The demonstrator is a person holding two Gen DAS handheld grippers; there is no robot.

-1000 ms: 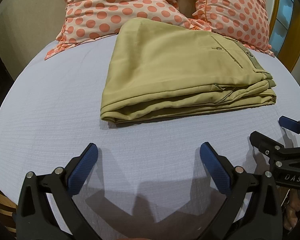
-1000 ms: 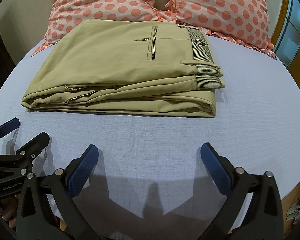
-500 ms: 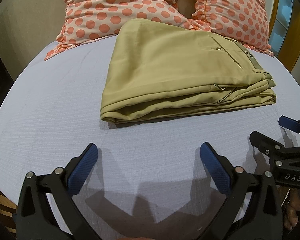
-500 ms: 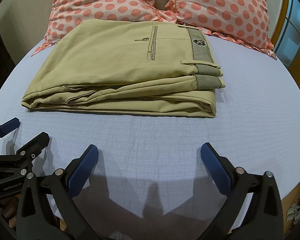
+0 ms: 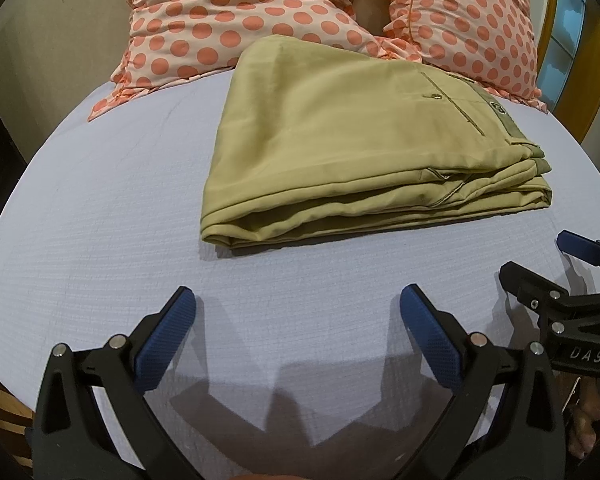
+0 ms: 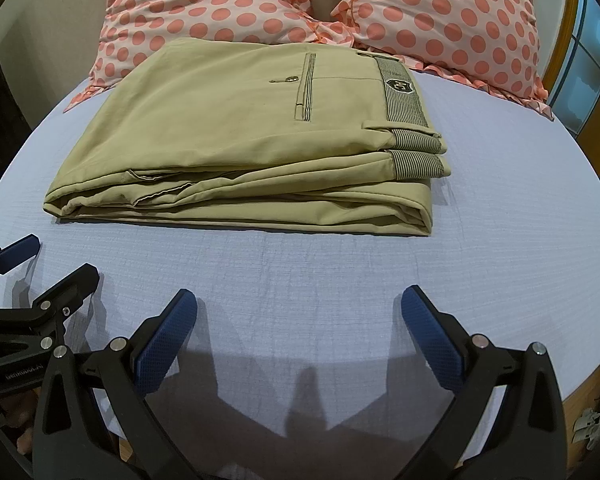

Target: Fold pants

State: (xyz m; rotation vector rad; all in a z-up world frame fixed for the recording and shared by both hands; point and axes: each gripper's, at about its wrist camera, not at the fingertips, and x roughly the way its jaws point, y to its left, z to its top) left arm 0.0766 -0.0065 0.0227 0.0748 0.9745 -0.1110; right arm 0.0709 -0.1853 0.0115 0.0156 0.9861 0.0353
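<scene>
Position unchanged against both earlier frame pairs: pants [image 6: 236, 148], both hand-held grippers and shadows match in every view.

Pants: folded into a flat stack of several layers, lying on the lavender bed sheet [image 6: 500, 216]. Far edge touching or overlapping the frilled hems of two pink polka-dot pillows [image 5: 228, 12]; exact contact hard to make out. Striped waistband with dark badge [image 6: 398, 85] at the stack's right end, buttoned back pocket [image 6: 306, 84] on top.

Left hand-held gripper [image 5: 296, 308]: blue-padded fingers [image 5: 168, 340] spread wide, holding nothing, hovering over bare sheet near the front edge of the stack, apart from the fabric. Right hand-held gripper [image 6: 300, 308]: same state, fingers wide apart, empty, clear of the pants.

In the left wrist view, right hand-held gripper [image 5: 540, 256] cut off at the right border. In the right wrist view, left hand-held gripper [image 6: 56, 256] likewise cut off at the left border.

Hidden or unclear: gripper bodies cropped by the lower frame edge; holding hands mostly out of view, only fingertips partly visible at the lower corners. Lower fold layers concealed beneath the top panel. Wooden bed frame [image 6: 584, 388] visible only as slivers. Window [image 6: 588, 60] at far right distorted by the fisheye rim.
</scene>
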